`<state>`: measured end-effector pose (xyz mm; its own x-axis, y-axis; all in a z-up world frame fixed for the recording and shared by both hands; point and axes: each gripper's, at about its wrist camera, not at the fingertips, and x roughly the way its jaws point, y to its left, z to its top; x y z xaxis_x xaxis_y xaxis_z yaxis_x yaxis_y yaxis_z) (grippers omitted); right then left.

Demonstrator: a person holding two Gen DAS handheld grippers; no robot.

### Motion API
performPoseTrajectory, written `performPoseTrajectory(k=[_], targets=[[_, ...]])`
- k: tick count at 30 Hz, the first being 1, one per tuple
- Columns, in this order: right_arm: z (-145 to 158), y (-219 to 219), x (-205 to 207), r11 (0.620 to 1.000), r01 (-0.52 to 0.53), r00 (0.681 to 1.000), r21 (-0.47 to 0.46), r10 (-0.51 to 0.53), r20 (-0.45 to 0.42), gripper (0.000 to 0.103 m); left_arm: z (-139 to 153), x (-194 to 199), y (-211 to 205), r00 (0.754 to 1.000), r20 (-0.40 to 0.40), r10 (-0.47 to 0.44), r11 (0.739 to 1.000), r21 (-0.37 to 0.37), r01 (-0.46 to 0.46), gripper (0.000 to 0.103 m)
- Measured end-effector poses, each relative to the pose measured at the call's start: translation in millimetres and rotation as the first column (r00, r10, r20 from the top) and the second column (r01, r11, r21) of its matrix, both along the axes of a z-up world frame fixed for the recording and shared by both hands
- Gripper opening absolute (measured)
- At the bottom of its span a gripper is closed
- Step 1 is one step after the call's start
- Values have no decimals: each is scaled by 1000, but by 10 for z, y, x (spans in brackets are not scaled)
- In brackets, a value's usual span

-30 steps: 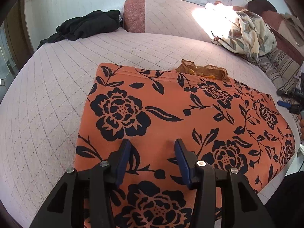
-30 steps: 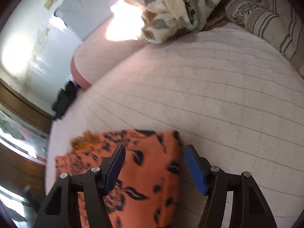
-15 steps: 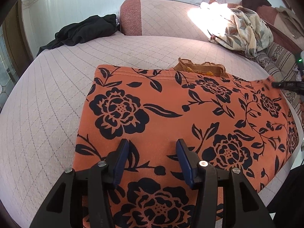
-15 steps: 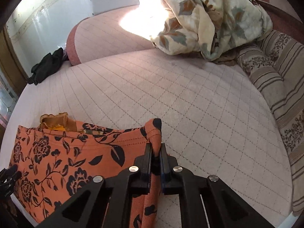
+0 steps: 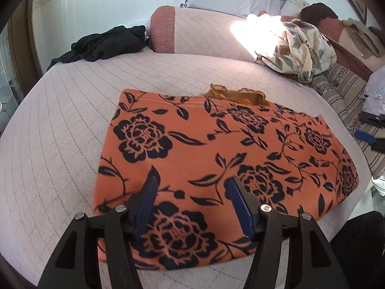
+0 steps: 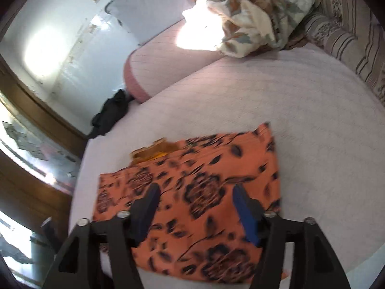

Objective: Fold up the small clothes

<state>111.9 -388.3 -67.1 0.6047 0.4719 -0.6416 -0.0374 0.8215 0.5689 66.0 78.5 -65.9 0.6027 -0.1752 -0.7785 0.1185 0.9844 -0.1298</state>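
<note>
- Pale pink quilted bedspread (image 5: 60, 125) covers the bed, with a crumpled black garment (image 5: 108, 43) near the headboard bolster and a cream leaf-print blanket (image 5: 298, 48) bunched at the far side.
- Spread flat on it lies the orange cloth with black flower print (image 5: 216, 149), a tan lace-edged piece (image 5: 237, 95) peeking from under its far edge.
- My left gripper (image 5: 191, 190) hangs over the cloth's near part, fingers apart, holding nothing.
- My right gripper (image 6: 193, 198) is spread wide above the cloth too, blurred.
</note>
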Motion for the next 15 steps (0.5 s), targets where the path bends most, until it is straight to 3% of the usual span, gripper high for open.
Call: performPoseTrajectory(k=[2, 4, 6, 7, 9, 13, 15], targets=[[-181, 208, -172, 993, -63, 998, 98, 64, -12, 74, -12, -42, -24, 1000, -14, 0, 1000, -5, 0, 63], [-472, 289, -224, 990, -77, 993, 116, 87, -80, 74, -20, -83, -31, 1000, -29, 10, 1000, -9, -10, 63], [-900, 152, -195, 996, 21, 975, 82, -2, -223, 70, -16, -135, -18, 999, -46, 22, 1000, -5, -22, 63], [-1020, 57, -219, 991, 69, 966, 118, -36, -257, 61, 1, -173, -1, 999, -46, 28, 1000, -8, -28, 63], [-957, -35, -306, 981, 115, 970, 153, -77, -233, 61, 33, -255, 52, 999, -31, 37, 999, -19, -37, 65], [-771, 109, -398, 994, 39, 988, 103, -23, -153, 66, -14, -303, 95, 997, -49, 56, 998, -22, -57, 67], [-926, 40, -338, 994, 82, 976, 70, -66, -207, 67, -68, -288, 88, 997, -64, 53, 998, -14, -54, 67]])
